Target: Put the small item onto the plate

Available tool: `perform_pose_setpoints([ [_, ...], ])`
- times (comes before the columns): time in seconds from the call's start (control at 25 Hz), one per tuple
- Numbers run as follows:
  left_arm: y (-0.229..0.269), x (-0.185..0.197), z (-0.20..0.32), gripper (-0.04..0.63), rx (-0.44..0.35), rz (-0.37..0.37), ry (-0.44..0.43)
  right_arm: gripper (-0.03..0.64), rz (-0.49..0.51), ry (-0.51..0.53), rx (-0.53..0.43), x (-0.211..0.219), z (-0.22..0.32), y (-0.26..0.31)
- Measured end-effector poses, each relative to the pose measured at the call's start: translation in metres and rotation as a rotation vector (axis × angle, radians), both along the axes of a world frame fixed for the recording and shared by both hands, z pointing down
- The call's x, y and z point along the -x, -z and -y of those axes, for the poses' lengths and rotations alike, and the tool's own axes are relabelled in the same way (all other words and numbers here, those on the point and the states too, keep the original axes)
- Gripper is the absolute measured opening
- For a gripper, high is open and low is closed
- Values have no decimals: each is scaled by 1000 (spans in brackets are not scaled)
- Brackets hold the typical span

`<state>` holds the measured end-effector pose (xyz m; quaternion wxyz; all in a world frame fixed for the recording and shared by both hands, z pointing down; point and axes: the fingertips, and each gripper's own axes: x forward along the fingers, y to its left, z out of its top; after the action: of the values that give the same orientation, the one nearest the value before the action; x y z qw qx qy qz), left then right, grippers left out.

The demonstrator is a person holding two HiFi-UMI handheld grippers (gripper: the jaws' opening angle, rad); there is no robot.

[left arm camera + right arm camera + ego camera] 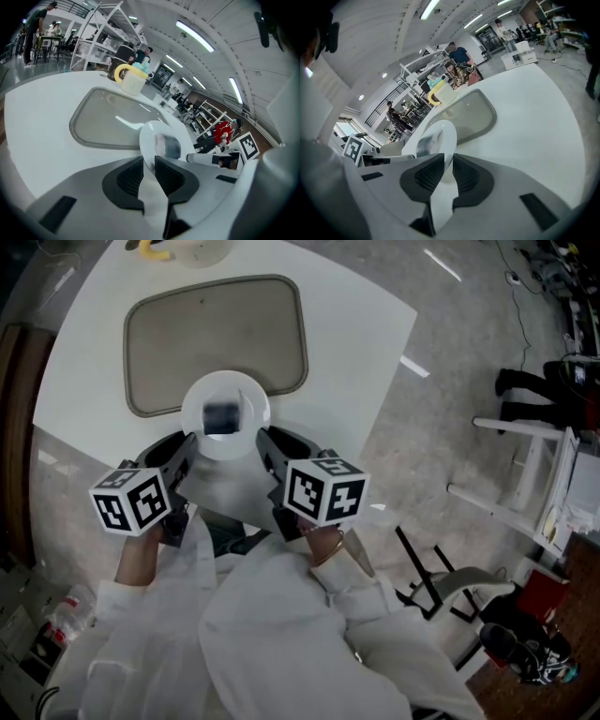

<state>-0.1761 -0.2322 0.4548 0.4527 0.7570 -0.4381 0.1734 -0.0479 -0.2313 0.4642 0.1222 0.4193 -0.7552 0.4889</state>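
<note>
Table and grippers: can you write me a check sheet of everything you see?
Surface: white table, grey tray lying on it.
Job's things: white plate with a small item, dark and blurry, on it.
Clutter: cup with a yellow handle at the table's far edge.
Grippers: left gripper and right gripper, fingers shut on the plate's rim, opposite sides.
Cables: cables on the floor, far off.
Surroundings: shelves, people in the distance.

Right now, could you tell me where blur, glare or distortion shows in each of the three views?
Head view: the small item on the plate is smeared to a dark blur. Left gripper view: strong fisheye bending, black corners, a glare streak on the tray. Right gripper view: the same bending and dark corners; the item looks hazy.
</note>
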Motion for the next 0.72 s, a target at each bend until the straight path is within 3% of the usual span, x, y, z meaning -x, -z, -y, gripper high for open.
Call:
perform_pose_setpoints([
  [0.24, 0, 19, 37, 75, 8, -38, -27, 66, -3, -52, -8, 19, 34, 1],
  [0.72, -8, 41, 114, 75, 13, -32, -76, 66, -29, -85, -15, 42, 107, -4],
])
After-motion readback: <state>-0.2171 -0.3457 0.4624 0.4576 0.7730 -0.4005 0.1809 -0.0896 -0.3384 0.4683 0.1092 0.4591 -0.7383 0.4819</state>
